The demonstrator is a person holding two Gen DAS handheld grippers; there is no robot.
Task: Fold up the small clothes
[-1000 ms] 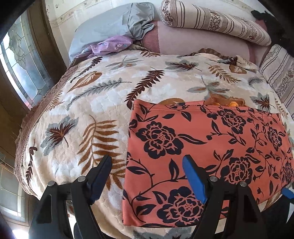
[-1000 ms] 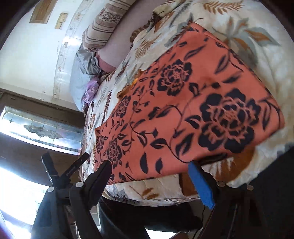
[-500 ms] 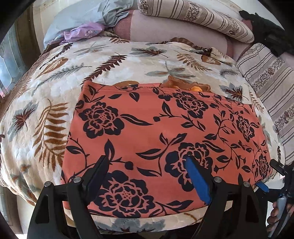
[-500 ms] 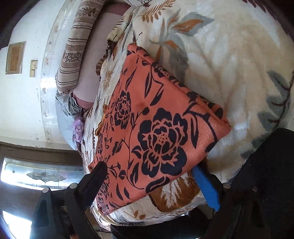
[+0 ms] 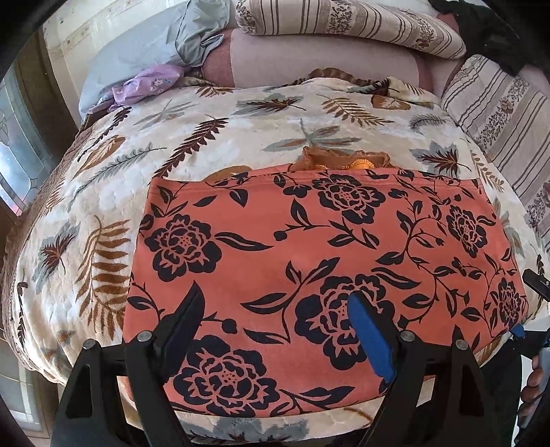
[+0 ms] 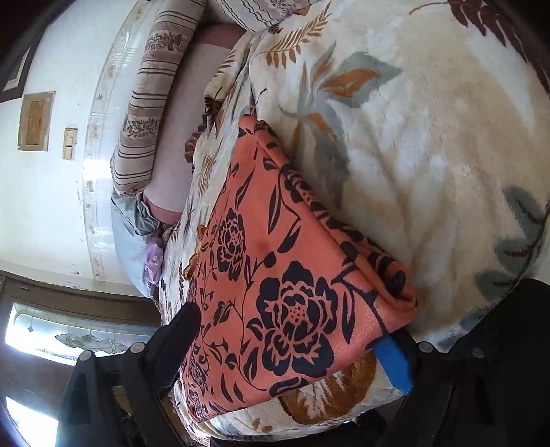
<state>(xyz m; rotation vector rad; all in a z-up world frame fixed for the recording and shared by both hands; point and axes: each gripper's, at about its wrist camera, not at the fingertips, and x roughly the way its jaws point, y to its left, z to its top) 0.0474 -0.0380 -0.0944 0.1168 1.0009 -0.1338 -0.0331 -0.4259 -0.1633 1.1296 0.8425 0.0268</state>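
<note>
On leaf-print blanket (image 5: 103,192): orange floral cloth (image 5: 309,247) (folded) | left gripper (image 5: 275,326), right gripper (image 6: 292,347) fingers spread | striped pillows (image 5: 343,24) behind

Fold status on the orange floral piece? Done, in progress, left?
Done: the orange floral garment lies flat on the leaf-print blanket, doubled at its right edge, so at least one fold looks made.
In hand: nothing gripped. The left gripper stands open above the near edge; the right gripper is open with the near right corner between its fingers.
Left: grip and fold again. An orange-brown item beyond it looks unfolded.
</note>
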